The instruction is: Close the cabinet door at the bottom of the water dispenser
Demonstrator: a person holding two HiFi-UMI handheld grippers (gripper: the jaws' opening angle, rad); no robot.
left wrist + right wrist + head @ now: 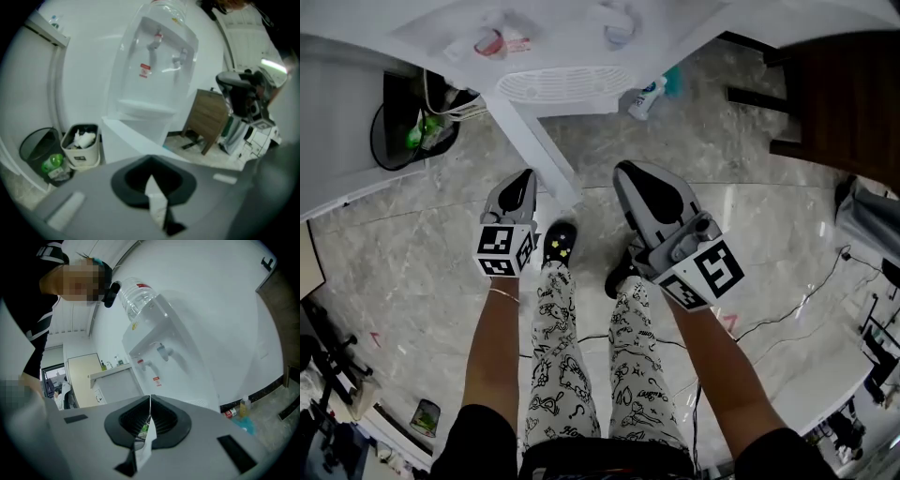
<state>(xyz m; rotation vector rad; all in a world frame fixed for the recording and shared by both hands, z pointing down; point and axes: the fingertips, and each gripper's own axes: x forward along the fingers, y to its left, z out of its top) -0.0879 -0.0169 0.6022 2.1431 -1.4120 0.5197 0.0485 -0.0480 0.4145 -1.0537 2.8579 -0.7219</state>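
Your left gripper (523, 183) and right gripper (630, 178) both have their jaws pressed together on nothing, so you will be pushing with hard tips, and these could skate off a smooth panel. The door (539, 145) stands wide open and edge-on to you, its free end between the two grippers and near your shoe (560, 242). The left gripper seems to be on the door's outer face. The right is on the closing side, where it may block the swing or get caught. A hard shove could slam the door and rock the dispenser (562, 84) and the bottle (136, 296) on top.
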